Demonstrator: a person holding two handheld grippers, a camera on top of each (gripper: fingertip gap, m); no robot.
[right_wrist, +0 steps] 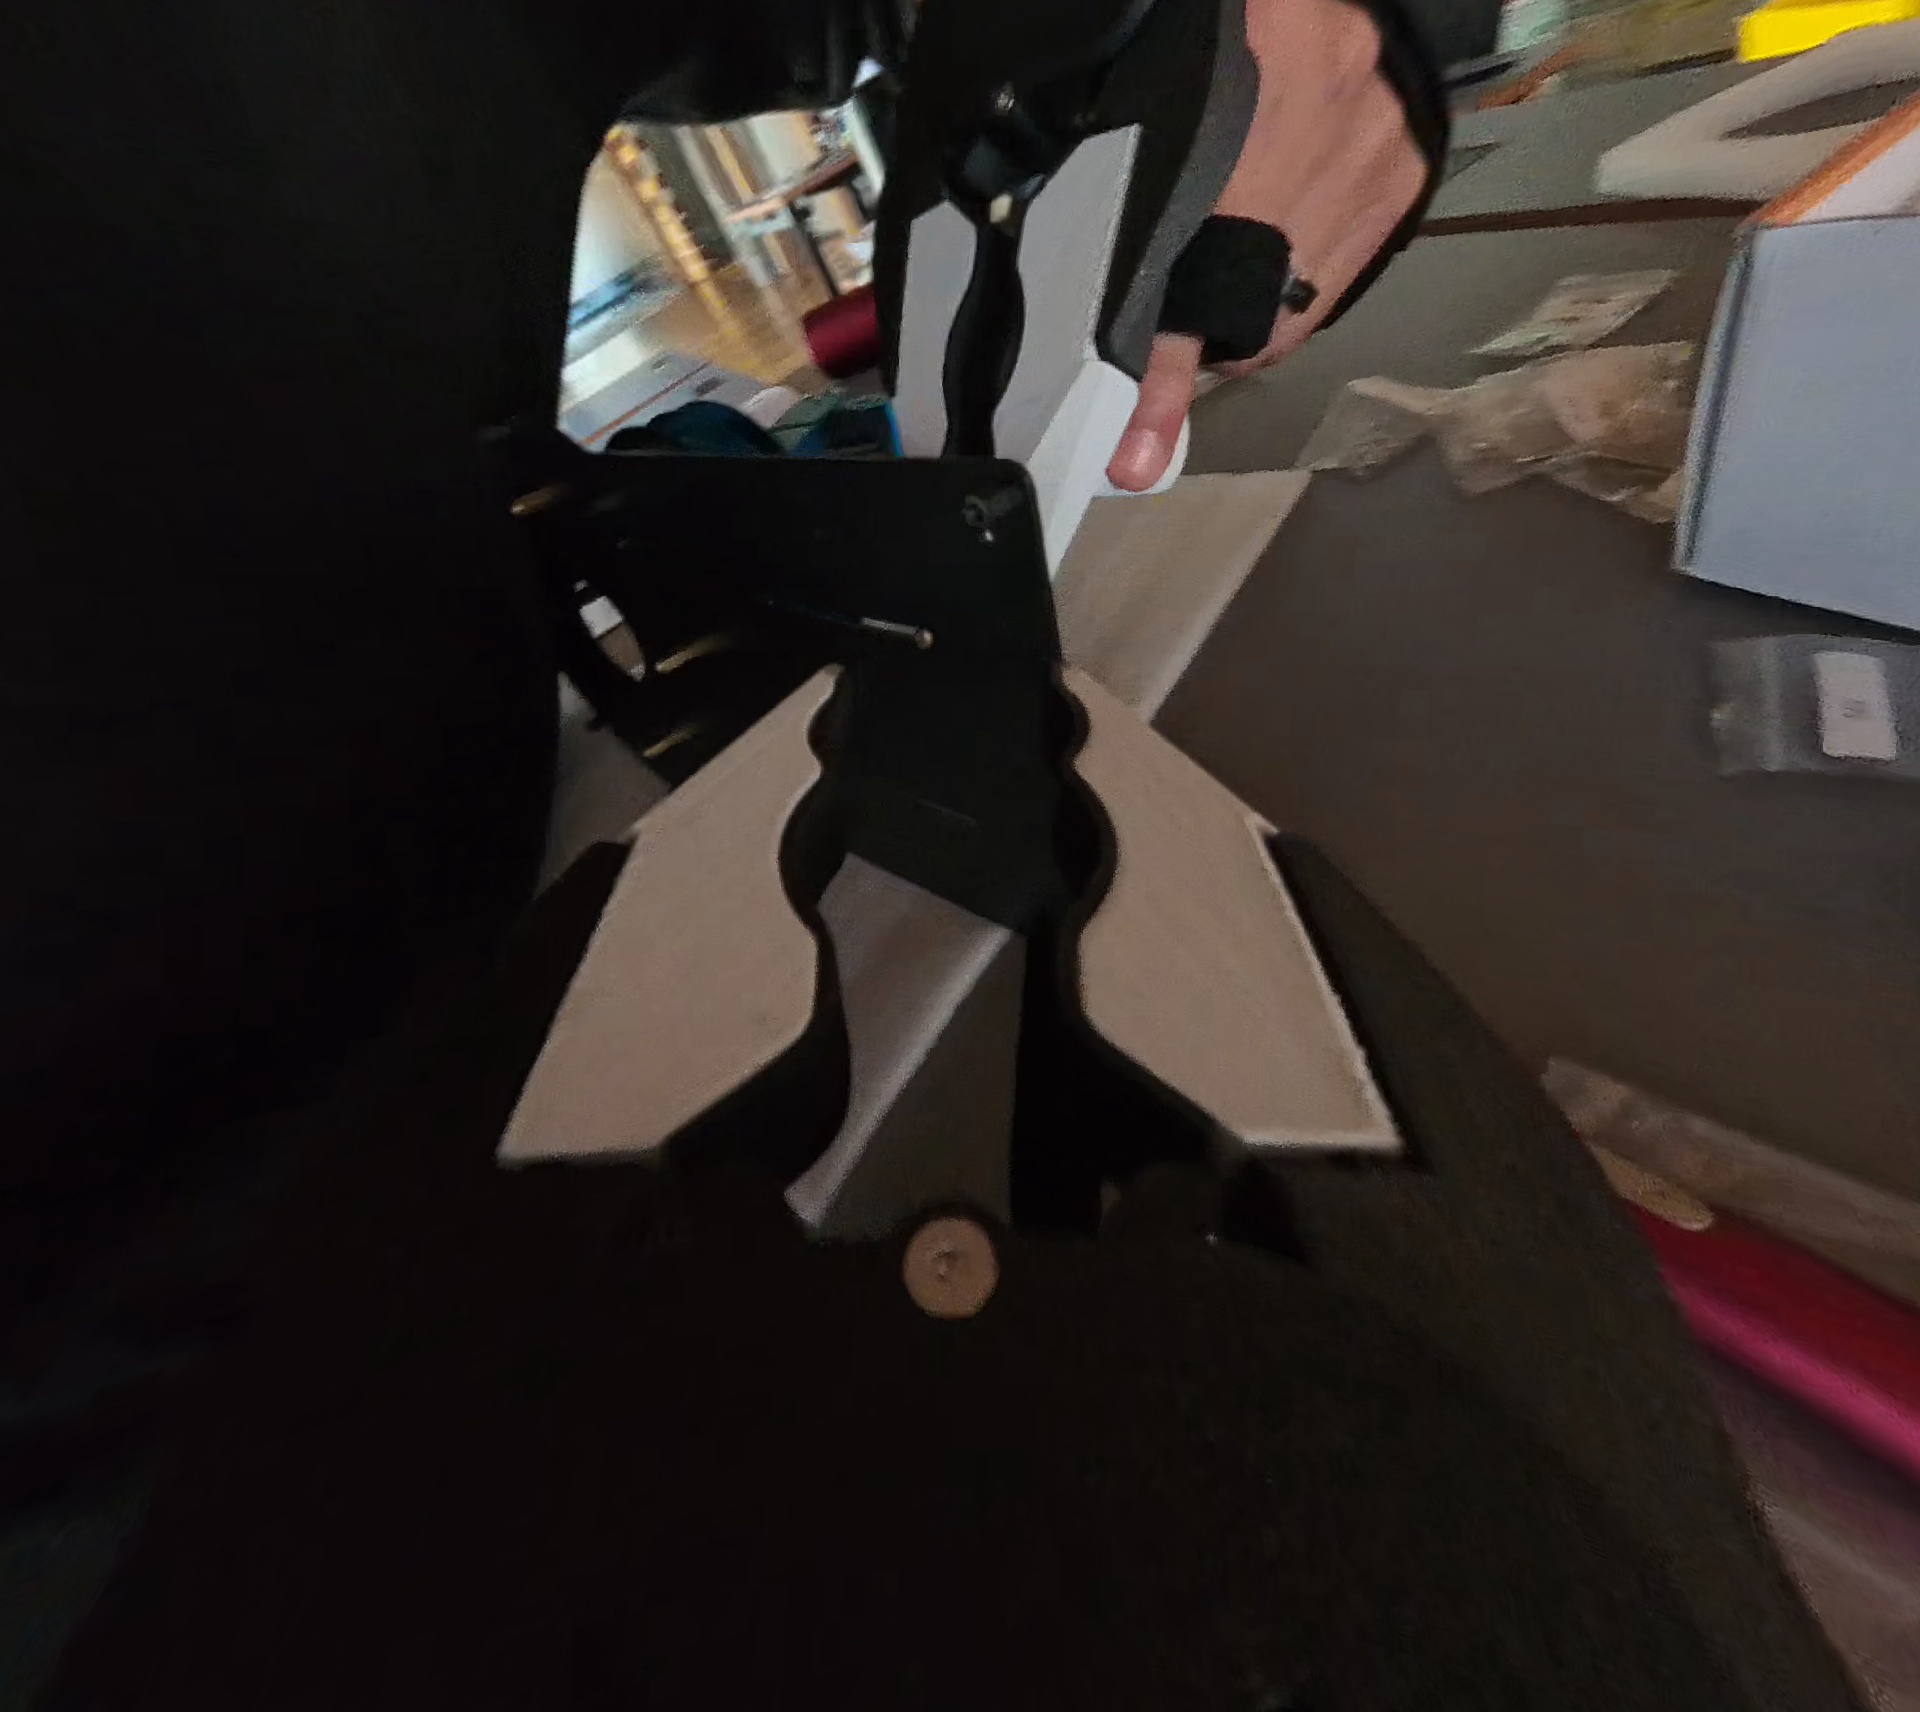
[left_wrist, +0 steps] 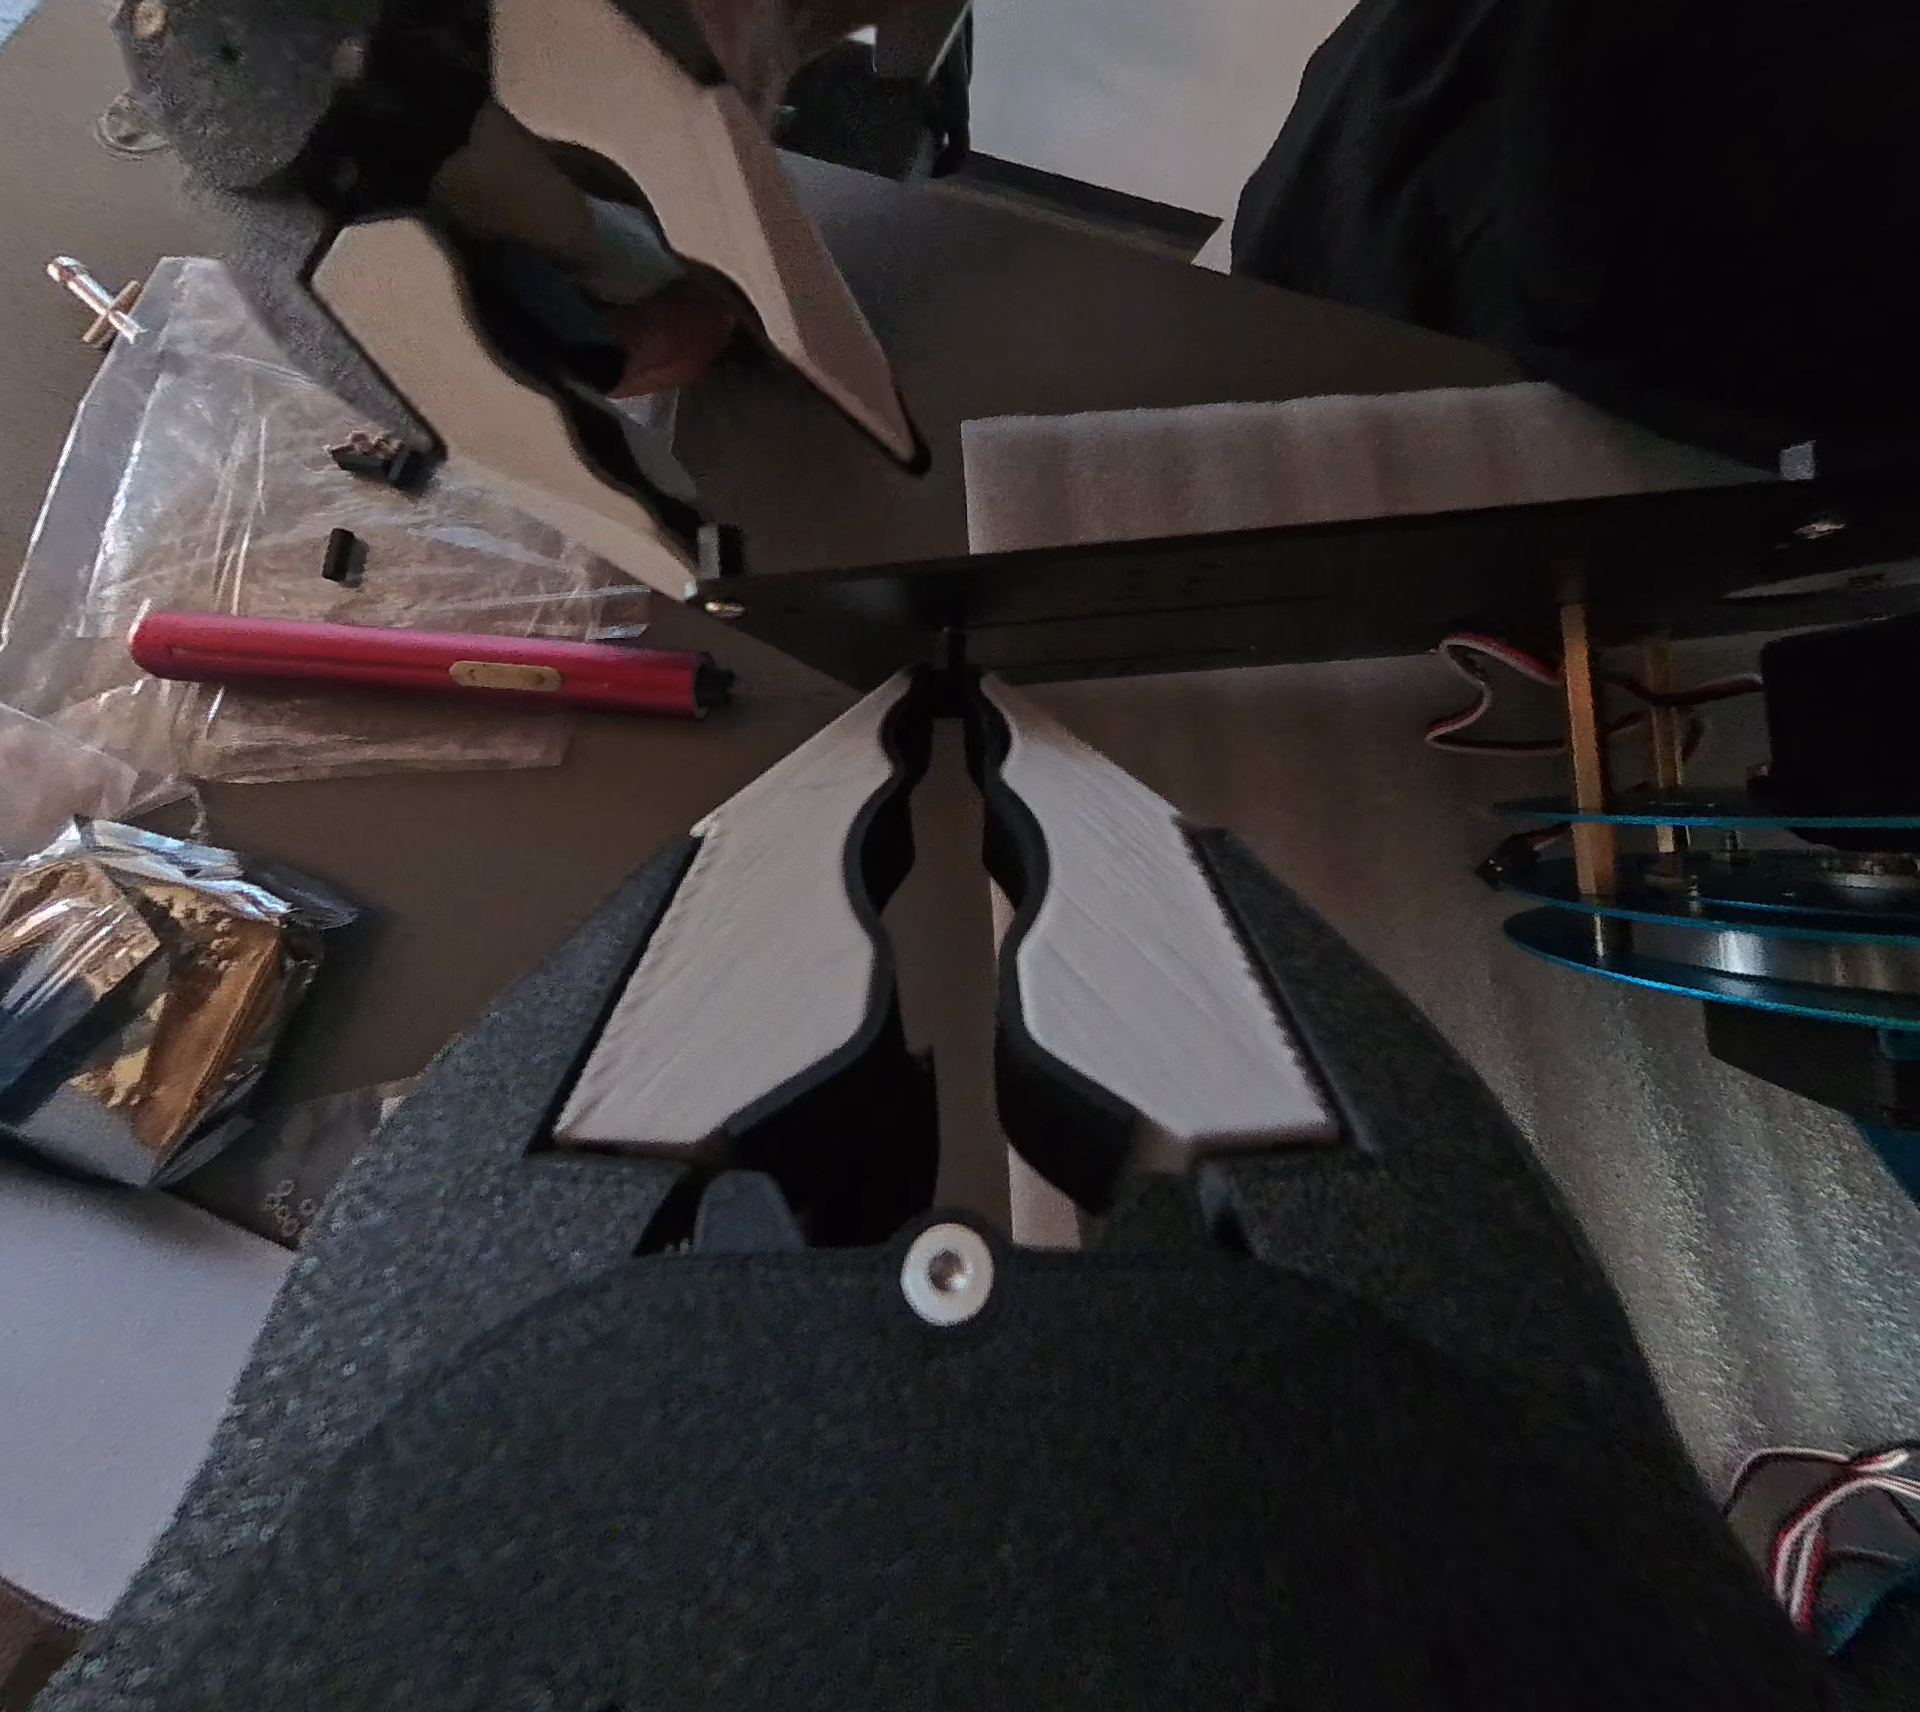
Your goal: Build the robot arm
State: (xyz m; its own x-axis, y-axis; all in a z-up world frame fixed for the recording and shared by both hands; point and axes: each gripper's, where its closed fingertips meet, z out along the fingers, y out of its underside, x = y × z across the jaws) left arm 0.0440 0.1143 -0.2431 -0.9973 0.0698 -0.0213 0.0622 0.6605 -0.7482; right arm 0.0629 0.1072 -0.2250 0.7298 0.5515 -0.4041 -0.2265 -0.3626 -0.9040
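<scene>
Black plate point(left_wrist: 1299, 592) edge pinched, both grippers — jaws closed

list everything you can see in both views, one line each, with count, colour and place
black plate: 1, black, flat and raised on posts, centre of the left wrist view
white foam sheet: 1, white, lying on the plate
red tube: 1, red with a brass tab, on the table left of the plate
clear plastic bags: several, clear, under and behind the tube
foil bag: 1, silver and gold, at the left edge
blue discs: 3, blue, stacked under the plate at the right
grey box: 1, grey, on the table at the right of the right wrist view
left gripper: 1, black and white, shut on the plate's near edge
right gripper: 1, black and white, around the plate's corner
</scene>
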